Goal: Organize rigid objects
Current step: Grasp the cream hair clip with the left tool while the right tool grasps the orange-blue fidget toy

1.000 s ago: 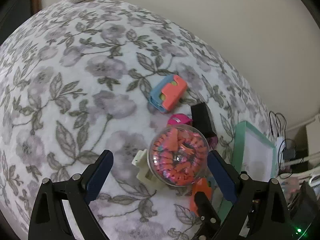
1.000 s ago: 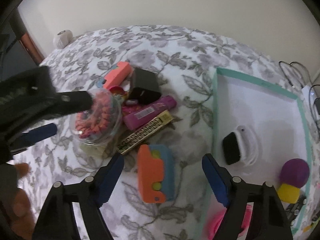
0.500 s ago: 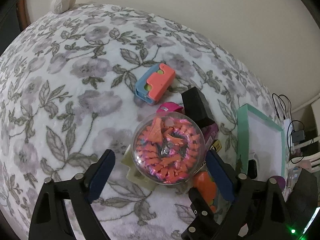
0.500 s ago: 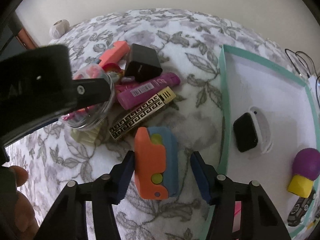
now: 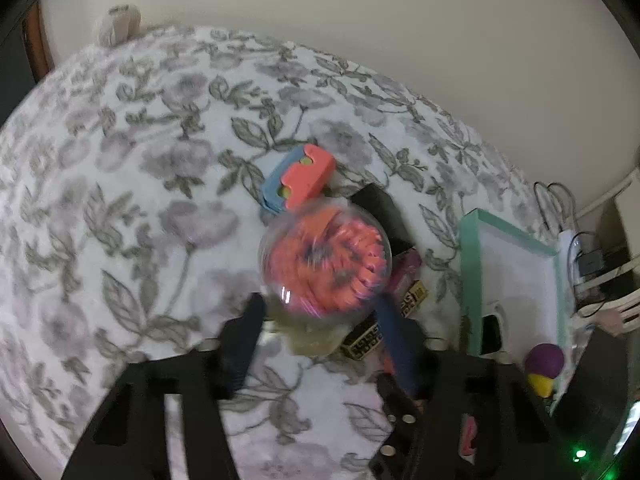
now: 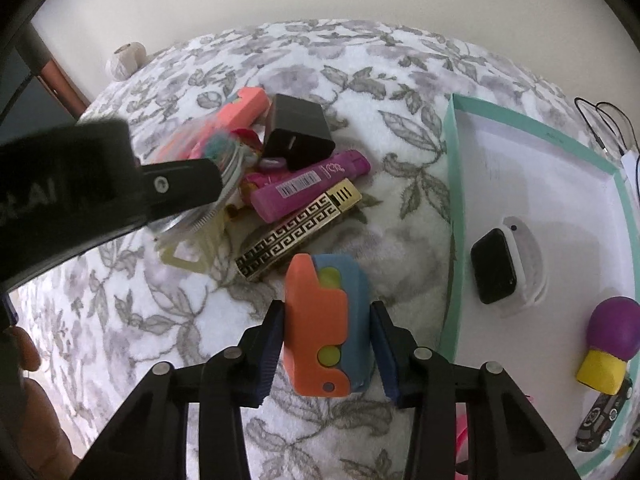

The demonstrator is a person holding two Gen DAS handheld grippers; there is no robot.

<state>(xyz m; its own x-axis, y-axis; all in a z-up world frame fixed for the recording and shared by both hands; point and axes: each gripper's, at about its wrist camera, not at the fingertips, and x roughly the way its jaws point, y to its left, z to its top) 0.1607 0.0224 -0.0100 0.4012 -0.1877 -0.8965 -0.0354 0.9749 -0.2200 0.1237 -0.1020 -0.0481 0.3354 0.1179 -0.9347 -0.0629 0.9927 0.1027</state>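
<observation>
A: Looking through the left wrist view first, what had changed there?

B: The left gripper (image 5: 318, 312) had narrowed. A second earlier its fingers stood wide apart around the clear ball (image 5: 324, 258) of orange pieces; here they sat close against its lower sides. The frame was blurred, so whether they truly gripped it could not be told. The ball was still in the pile on the floral bedspread (image 5: 132, 184), beside the second orange-and-blue toy (image 5: 298, 182) and left of the teal tray (image 5: 468, 264).

A: And the right wrist view?

B: The right gripper (image 6: 326, 344) had closed too. Its fingers (image 6: 272, 336), open a second before, pressed both sides of the orange-and-blue toy (image 6: 326, 324), which sat on the bedspread just left of the tray's rim. A smartwatch (image 6: 504, 266) and a purple-and-yellow toy (image 6: 606, 344) already lay in the tray.

A: Meaning for the task?

B: Likely one grasp was made and another nearly so; lifting into the tray seemed next. The magenta marker (image 6: 310, 184), gold-patterned lighter (image 6: 298, 236) and black box (image 6: 300, 132) remained unsorted.
</observation>
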